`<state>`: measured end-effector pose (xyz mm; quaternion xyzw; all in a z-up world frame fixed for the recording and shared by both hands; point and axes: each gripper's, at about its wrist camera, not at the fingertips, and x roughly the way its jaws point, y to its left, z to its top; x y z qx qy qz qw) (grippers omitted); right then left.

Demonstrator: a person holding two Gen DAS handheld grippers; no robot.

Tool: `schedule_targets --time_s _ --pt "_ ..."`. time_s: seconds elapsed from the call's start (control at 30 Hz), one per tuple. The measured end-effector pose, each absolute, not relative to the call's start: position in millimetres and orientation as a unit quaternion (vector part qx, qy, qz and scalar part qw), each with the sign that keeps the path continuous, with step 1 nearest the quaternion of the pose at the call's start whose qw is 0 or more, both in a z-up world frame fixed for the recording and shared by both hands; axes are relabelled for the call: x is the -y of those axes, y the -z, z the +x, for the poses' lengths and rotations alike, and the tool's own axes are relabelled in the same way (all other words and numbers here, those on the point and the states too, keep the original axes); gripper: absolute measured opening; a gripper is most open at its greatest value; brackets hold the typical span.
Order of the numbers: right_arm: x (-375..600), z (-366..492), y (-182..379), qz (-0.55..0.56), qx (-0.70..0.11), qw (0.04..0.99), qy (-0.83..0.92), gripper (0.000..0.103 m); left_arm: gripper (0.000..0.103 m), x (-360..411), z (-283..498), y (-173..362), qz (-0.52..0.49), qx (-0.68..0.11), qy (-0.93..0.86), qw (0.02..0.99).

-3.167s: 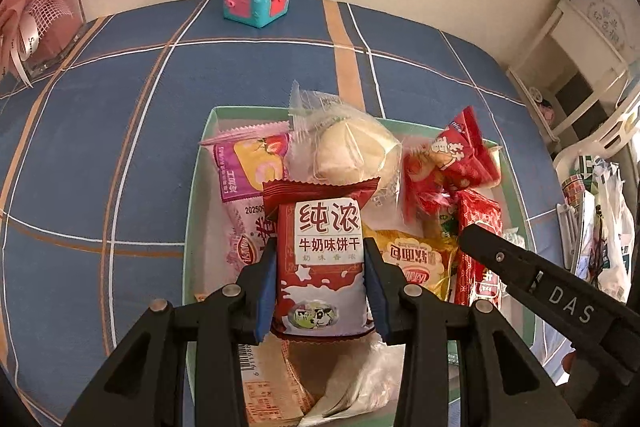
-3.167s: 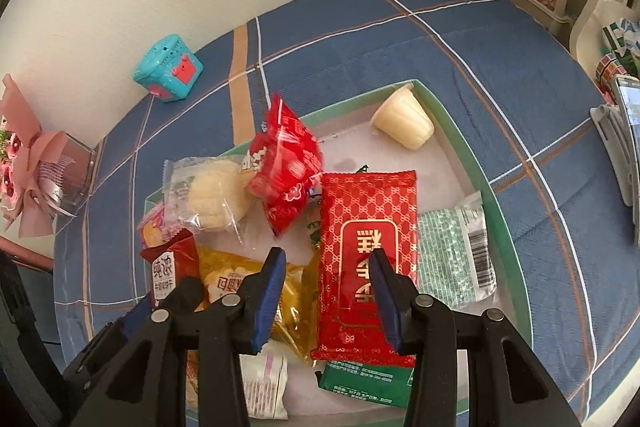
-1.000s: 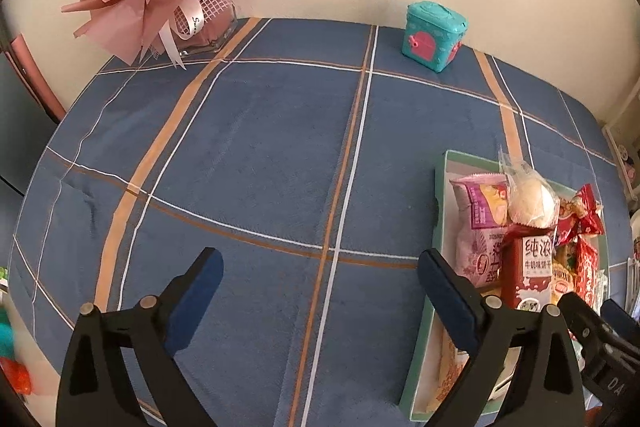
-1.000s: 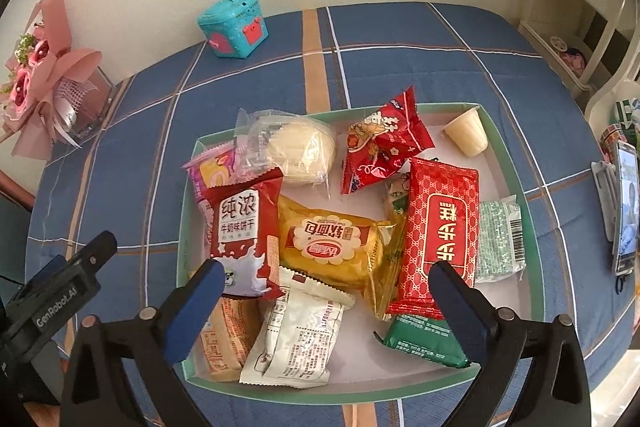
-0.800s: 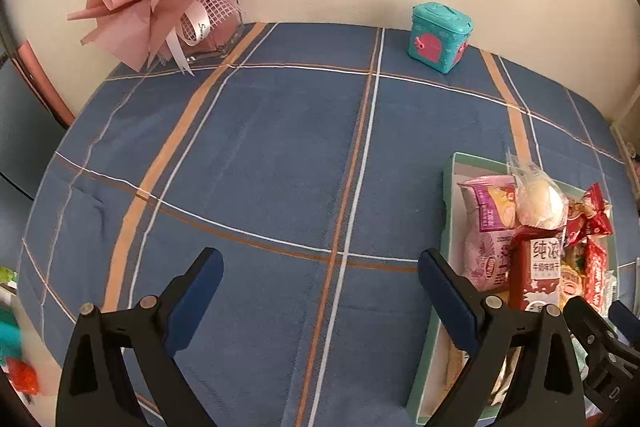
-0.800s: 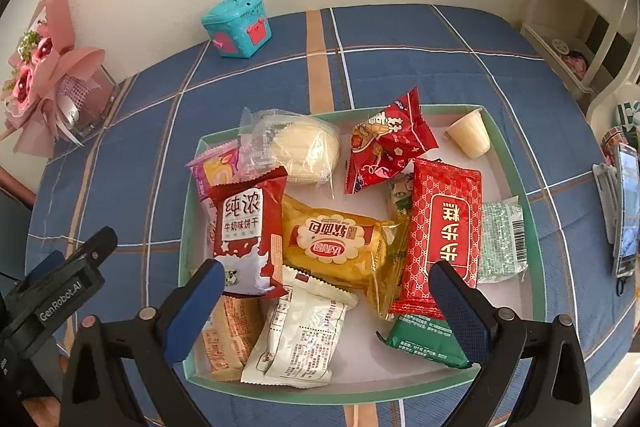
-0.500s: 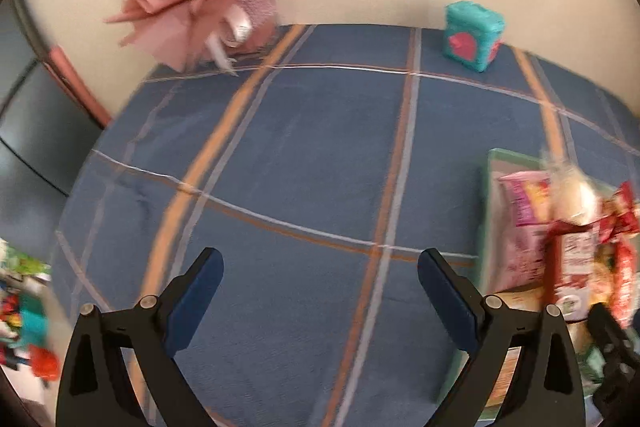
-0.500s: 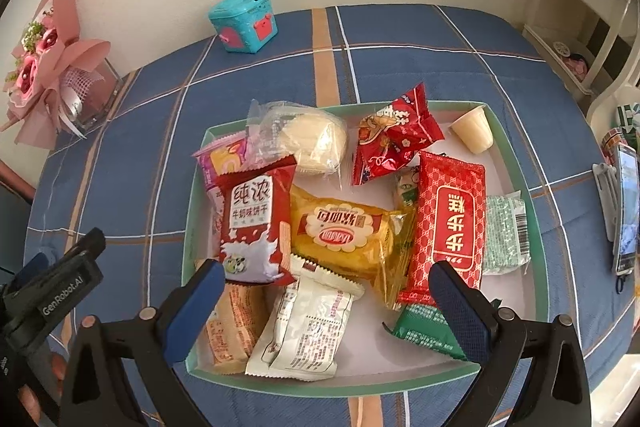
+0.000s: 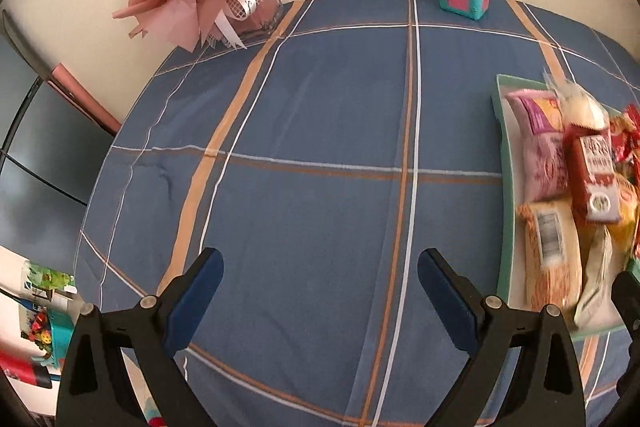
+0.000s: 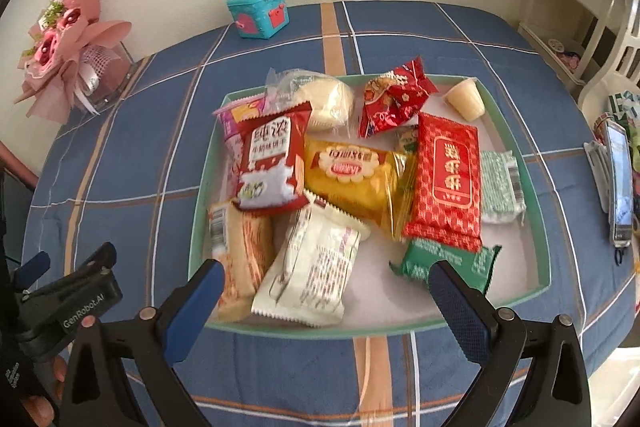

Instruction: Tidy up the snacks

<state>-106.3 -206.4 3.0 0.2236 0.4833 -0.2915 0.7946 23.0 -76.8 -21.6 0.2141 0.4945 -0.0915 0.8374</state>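
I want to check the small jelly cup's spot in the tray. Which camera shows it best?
The right wrist view: the jelly cup lies on its side in the tray's far right corner, clear of the red packets. The left wrist view shows only the tray's left edge, blurred; the cup is not visible there.

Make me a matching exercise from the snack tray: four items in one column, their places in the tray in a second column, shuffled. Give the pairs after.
Items:
1. jelly cup
2. white packet
3. green packet
4. yellow packet

Places in the tray, as the right wrist view shows it:
A. middle, between the milk biscuit pack and the red flat pack
B. far right corner
C. near edge, left of centre
D. near side, partly under the red flat pack

Pairs: 1-B, 2-C, 3-D, 4-A
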Motion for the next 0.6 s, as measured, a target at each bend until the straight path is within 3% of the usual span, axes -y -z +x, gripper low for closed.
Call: schedule_targets --time_s 0.6 --pt "184 -126 -11 0.207 -0.475 0.804 0.294 0.103 0.098 33 -1 4 0.166 -0.492 0.105 0.848"
